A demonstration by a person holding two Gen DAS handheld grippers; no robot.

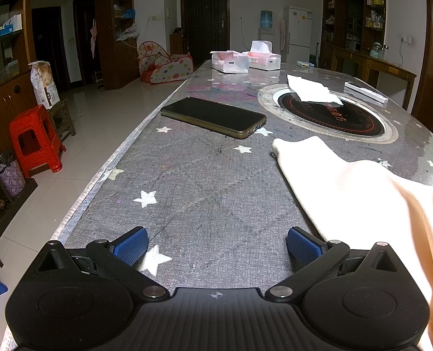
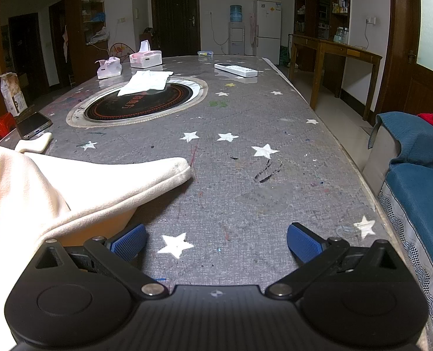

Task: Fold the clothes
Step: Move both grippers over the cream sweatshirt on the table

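1. Left wrist view: the left gripper (image 1: 216, 248) sits at the bottom centre with its jaws spread wide and nothing between them, only bare table (image 1: 187, 199). The garment (image 1: 357, 199), cream with a peach part at the right edge, lies at lower right; its hem runs just beside the right-hand blue pad (image 1: 302, 247).
2. The step in hand looks like reaching for a first hold, so the gripper would do best to slide right and take a hem edge or sleeve end rather than bunched cloth.
3. A phone (image 1: 213, 117) lies at centre, well apart from the cloth yet in the way of spreading it. A tissue (image 1: 313, 89) lies on the round hob (image 1: 333, 117) at upper right; tissue boxes (image 1: 245, 60) stand at the far end.
4. Right wrist view: the right gripper (image 2: 216, 244) is likewise wide apart and empty. The garment (image 2: 70, 187) fills the lower left, one sleeve (image 2: 163, 169) reaching towards centre; its fold overhangs the left-hand pad.
5. A remote (image 2: 235, 69) lies at upper centre, far off. A sofa (image 2: 415, 175) is at the right edge.
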